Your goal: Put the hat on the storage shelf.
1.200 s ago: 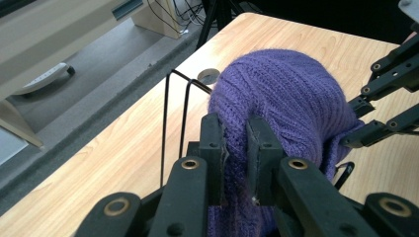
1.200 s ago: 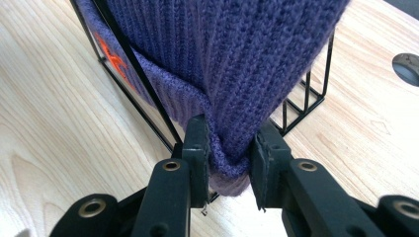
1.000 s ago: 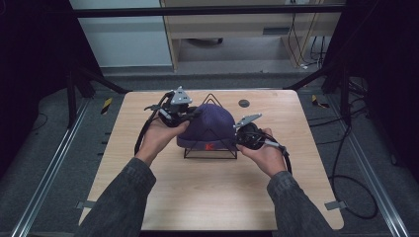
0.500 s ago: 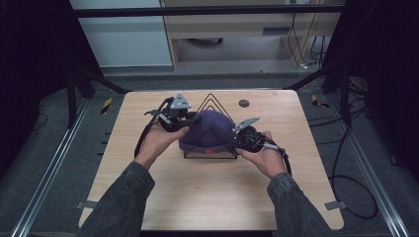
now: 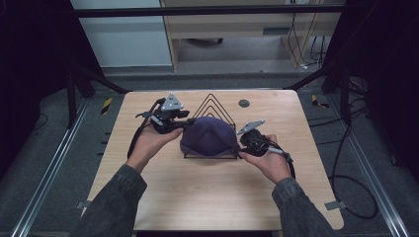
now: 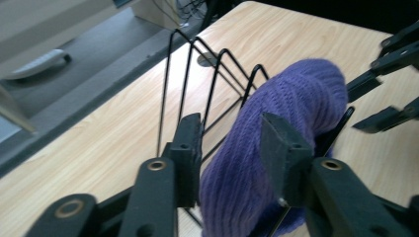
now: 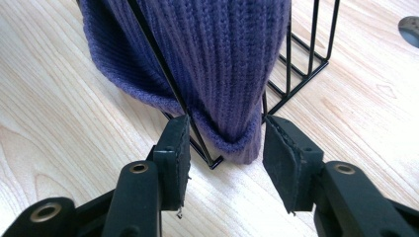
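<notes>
A purple knitted hat point(image 5: 207, 136) hangs over a black wire rack point(image 5: 212, 101) in the middle of the wooden table point(image 5: 197, 197). My left gripper point(image 5: 190, 123) is at the hat's left side. In the left gripper view its jaws have just been opening, and the hat point(image 6: 301, 94) lies loosely between them point(image 6: 230, 143) next to the rack point(image 6: 188, 64). My right gripper point(image 5: 237, 143) is at the hat's right lower edge. Its jaws point(image 7: 225, 143) have just been opening too. They straddle the hat's hem point(image 7: 232, 143) and a rack wire point(image 7: 306, 64) with gaps at the pads.
A small dark round disc point(image 5: 243, 103) sits in the tabletop behind the rack. Cables trail from both grippers along the person's hands. Beyond the far table edge are the floor and a cabinet point(image 5: 237, 24). Bare wood lies in front of the rack.
Both grippers' jaws have parted from the hat's sides. The hat has settled a little lower on the rack. The hands have stayed about where they were.
</notes>
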`<state>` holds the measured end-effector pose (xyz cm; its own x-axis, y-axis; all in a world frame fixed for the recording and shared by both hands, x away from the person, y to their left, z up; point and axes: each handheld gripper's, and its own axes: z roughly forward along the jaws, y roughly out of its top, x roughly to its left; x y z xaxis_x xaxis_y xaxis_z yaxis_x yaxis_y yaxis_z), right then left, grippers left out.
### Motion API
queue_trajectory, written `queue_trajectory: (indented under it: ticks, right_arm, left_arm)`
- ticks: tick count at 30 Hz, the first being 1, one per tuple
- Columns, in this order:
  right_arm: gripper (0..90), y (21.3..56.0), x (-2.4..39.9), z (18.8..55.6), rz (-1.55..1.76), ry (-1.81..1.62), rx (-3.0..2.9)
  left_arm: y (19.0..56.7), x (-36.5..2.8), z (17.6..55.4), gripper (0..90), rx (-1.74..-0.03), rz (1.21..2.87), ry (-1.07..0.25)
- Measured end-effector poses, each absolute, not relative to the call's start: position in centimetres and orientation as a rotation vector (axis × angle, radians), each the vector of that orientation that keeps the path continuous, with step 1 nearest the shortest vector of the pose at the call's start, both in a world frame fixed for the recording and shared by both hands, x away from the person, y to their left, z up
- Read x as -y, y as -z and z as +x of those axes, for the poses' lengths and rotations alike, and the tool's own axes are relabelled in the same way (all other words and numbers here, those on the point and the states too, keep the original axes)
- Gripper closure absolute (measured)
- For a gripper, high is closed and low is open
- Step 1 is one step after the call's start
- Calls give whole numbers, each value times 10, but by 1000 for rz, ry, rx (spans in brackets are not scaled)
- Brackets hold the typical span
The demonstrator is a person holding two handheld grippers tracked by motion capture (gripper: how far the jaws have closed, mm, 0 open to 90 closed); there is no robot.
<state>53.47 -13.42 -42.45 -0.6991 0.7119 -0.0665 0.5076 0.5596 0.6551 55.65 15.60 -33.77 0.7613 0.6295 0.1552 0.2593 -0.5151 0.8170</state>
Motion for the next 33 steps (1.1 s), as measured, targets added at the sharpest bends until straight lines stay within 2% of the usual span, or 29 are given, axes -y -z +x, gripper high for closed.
queue_trajectory:
  ticks: [7, 8, 10, 14, 20, 33]
  right_arm:
    - [507, 418, 136, 527, 1003, -910, -2452]
    - [498, 418, 136, 526, 1001, -911, -2449]
    - [461, 416, 136, 524, 1004, -919, -2437]
    - [395, 414, 137, 520, 1014, -921, -2421]
    - [301, 411, 139, 517, 1027, -916, -2384]
    - [115, 401, 143, 507, 1063, -975, -2320]
  left_arm:
    - [337, -162, 547, 460, -668, 2125, -573]
    - [338, -162, 546, 427, -679, 2125, -575]
    - [340, -163, 545, 291, -739, 2122, -560]
    - [343, -165, 541, 168, -765, 2137, -561]
    - [346, -166, 532, 123, -764, 2163, -550]
    - [351, -157, 509, 91, -719, 2203, -551]
